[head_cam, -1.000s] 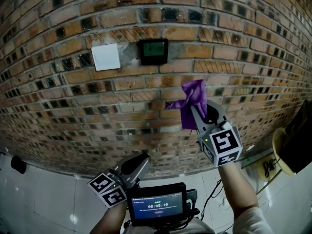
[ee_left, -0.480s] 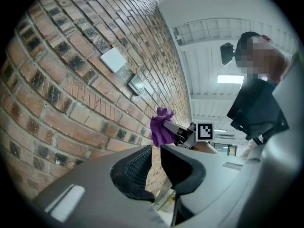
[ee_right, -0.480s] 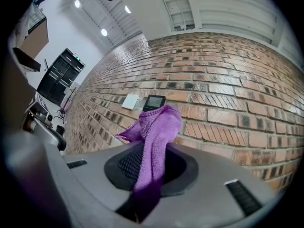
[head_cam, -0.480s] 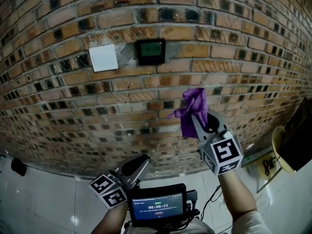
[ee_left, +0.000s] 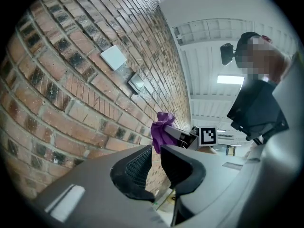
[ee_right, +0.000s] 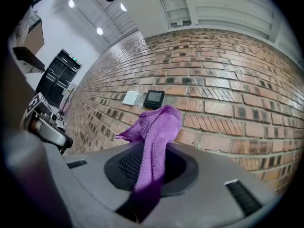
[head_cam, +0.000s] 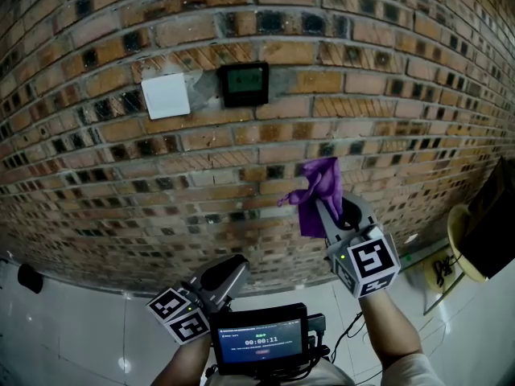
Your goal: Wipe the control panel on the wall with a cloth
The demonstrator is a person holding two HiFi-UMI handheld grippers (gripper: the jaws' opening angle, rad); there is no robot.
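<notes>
Brick wall filled the scene, with a dark control panel (head_cam: 245,84) mounted beside a white switch plate (head_cam: 166,96). A purple cloth (head_cam: 316,193) was seen clamped in the right gripper (head_cam: 331,209), its loose end bunched above the jaws so that, it was judged, soft fabric rather than plastic would meet the panel. The cloth was held below and to the right of the panel, well apart from it, so wiping was judged not yet begun. The left gripper (head_cam: 232,268) was held low near a small chest-mounted screen (head_cam: 259,342), its jaws a narrow gap apart with nothing between them, apparently parked clear of the work.
</notes>
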